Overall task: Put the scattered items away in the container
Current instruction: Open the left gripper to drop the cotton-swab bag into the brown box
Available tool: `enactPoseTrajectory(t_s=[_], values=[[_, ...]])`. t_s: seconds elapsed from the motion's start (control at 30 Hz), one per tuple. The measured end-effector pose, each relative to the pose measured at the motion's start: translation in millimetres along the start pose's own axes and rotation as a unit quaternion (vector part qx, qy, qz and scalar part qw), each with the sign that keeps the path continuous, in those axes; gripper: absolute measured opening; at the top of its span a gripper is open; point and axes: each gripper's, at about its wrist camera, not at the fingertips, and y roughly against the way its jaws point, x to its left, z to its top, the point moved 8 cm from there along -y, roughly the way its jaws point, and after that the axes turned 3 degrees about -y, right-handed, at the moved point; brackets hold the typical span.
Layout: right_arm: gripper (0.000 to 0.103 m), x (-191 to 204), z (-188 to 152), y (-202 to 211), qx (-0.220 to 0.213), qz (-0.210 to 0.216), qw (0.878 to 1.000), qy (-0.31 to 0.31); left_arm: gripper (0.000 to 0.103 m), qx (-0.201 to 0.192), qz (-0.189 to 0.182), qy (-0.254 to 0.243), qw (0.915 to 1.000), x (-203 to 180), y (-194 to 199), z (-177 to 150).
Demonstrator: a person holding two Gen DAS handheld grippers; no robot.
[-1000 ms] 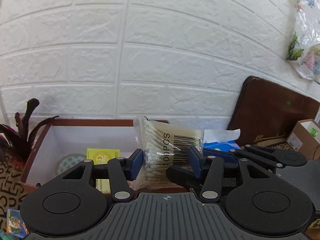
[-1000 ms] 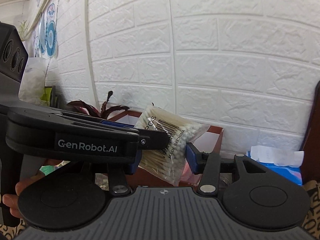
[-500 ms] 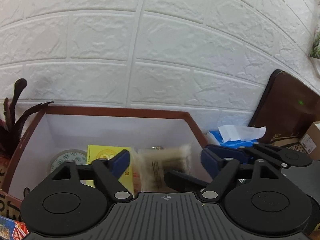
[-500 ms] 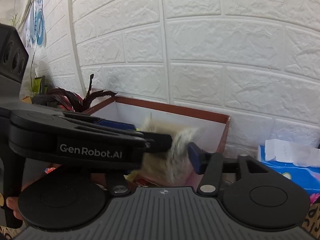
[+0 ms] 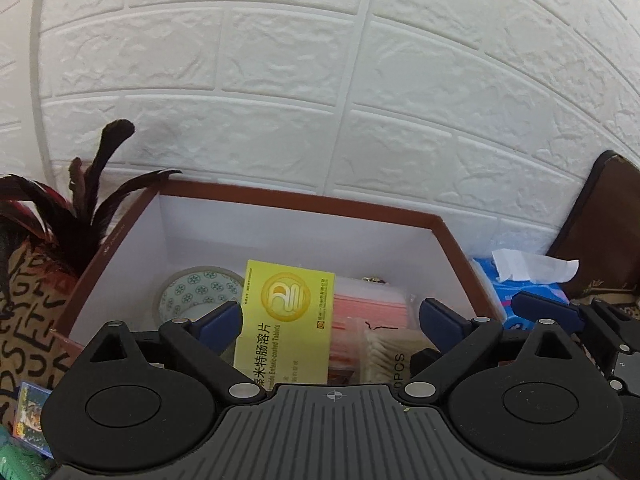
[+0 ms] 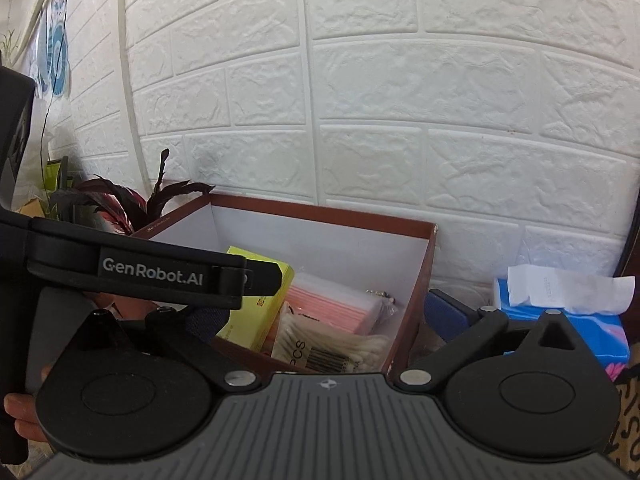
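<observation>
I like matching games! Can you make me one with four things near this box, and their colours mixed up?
Things:
1. tablet box
2. straw pack
3. tissue pack
4. cotton swab bag

Colours:
A. pink
B. blue
C. creamy white
D. yellow

Pairs: 1-D, 2-A, 3-B, 4-C. The tablet box, straw pack and cotton swab bag lie inside the brown container; the tissue pack sits outside it.
</observation>
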Motion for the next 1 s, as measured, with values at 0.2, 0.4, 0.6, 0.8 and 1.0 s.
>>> enactPoseTrajectory(t_s=[0.2,0.4,0.6,0.8,1.0], values=[[0.103,8,4,21,-0.007,0.001,1.0,-0.003,0.101,-0.015,0.01,-0.006,0.9998,-4,29,2],[0.103,17,0,52,-0.014,-0.014,1.0,-0.006,0.101,-0.046,0.034,-0.03,0.9979,-9,72,-4],[0.103,33,-19,82,-0.012,-0.031,0.999,0.03,0.101,-0.063,0.051,-0.046,0.9956,-16,113,-24],[0.103,44,-43,105,-0.004,-0.033,0.999,0.034,0.103,-0.056,0.061,-0.049,0.9953,-23,140,-51],[0.103,52,-51,121,-0.004,-0.035,0.999,0.029,0.103,-0.055,0.068,-0.038,0.9954,-21,156,-67]])
